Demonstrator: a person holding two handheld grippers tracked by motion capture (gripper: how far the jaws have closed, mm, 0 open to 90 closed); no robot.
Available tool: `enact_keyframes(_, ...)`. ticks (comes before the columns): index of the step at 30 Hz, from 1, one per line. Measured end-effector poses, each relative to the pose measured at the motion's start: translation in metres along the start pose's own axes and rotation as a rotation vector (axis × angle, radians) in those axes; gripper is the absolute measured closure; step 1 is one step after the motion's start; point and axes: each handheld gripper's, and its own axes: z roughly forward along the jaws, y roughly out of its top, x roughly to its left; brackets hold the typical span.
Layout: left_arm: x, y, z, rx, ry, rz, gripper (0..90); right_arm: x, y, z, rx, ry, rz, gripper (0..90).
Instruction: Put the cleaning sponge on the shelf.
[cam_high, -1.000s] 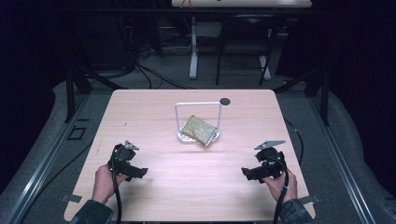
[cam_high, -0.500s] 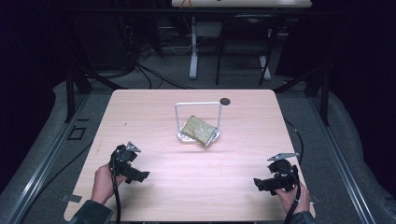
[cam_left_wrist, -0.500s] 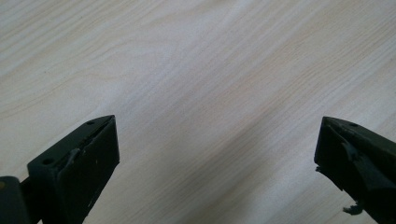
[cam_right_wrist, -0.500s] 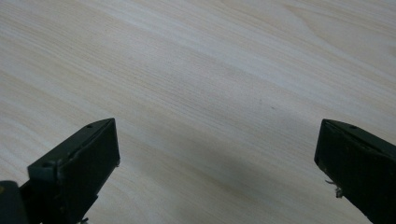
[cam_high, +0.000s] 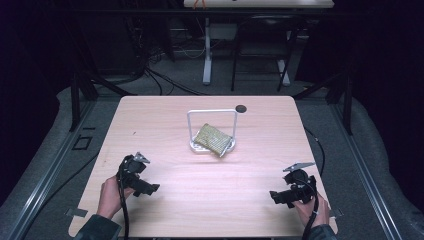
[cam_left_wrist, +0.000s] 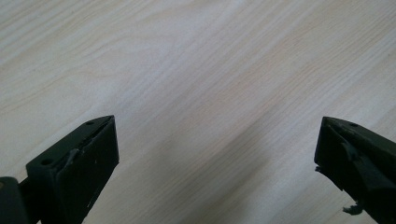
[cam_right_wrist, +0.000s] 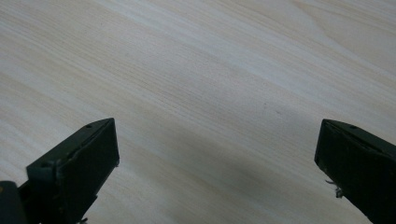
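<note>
Both grippers, left (cam_high: 150, 189) and right (cam_high: 274, 196), gape empty near the table (cam_high: 210, 200) edge. Pouch (cam_high: 213, 139) leans on rack (cam_high: 212, 113), untouched; everything left.

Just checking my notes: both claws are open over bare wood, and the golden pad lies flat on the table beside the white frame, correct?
Not quite. In the high view the golden pad leans tilted inside the white frame, on its base. Both claws, left and right, are indeed open over bare wood.
</note>
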Motion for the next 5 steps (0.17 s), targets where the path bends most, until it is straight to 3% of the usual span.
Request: enact_keyframes(5, 0.0031, -0.0003, 0.0016, 0.011, -0.014, -0.006, 0.0, -0.0034, -0.0009, 0.0018, 0.003, 0.003, 0.009, 0.0)
